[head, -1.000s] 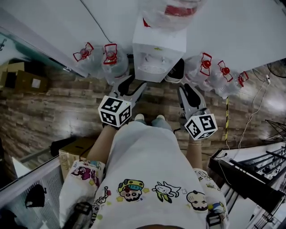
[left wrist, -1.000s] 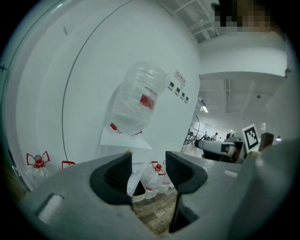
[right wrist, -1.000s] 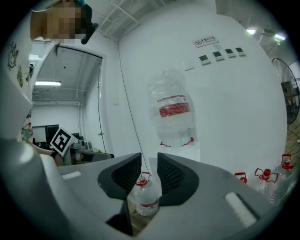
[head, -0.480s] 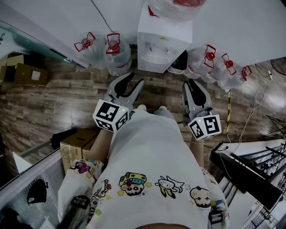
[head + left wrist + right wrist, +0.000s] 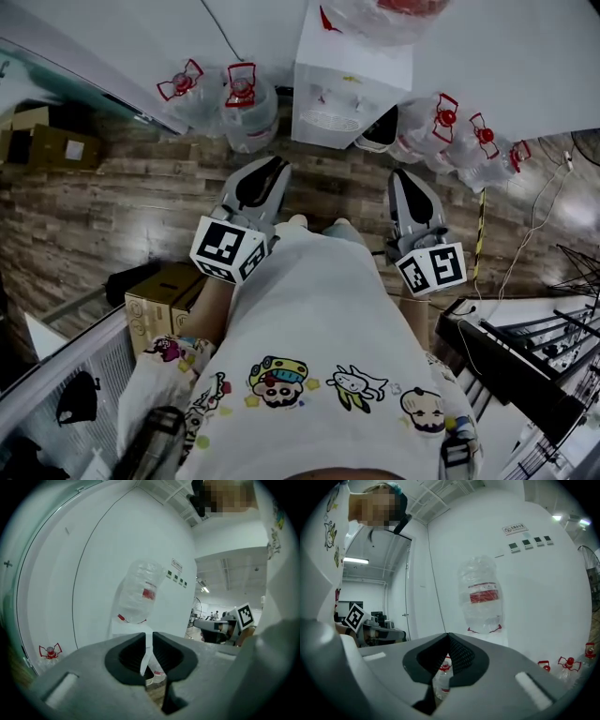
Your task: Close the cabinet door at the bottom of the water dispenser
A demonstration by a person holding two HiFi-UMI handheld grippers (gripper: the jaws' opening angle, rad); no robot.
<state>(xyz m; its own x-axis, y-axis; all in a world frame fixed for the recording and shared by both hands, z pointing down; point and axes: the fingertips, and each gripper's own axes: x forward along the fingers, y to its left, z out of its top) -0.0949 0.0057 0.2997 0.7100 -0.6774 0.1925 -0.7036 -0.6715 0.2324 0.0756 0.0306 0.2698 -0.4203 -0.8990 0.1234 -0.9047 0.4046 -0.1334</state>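
Observation:
The white water dispenser (image 5: 349,86) stands against the wall with an upturned clear bottle (image 5: 384,13) on top. From above, its bottom cabinet door is hidden and I cannot tell how it stands. My left gripper (image 5: 277,165) hovers over the floor a short way in front of the dispenser's left side. Its jaws are closing, with a thin slit left and nothing between them. In the left gripper view the dispenser (image 5: 127,626) shows past my left gripper (image 5: 150,637). My right gripper (image 5: 404,175) is shut and empty, in front of the dispenser's right side.
Spare water bottles with red caps stand on the floor left (image 5: 246,105) and right (image 5: 448,131) of the dispenser. A dark object with a pale rim (image 5: 380,131) sits by its right side. Cardboard boxes (image 5: 159,302) lie to my left, a metal rack (image 5: 525,375) to my right.
Both grippers have drawn back from the dispenser and risen a little. The left jaws went from wide open to nearly together. The right jaws closed fully.

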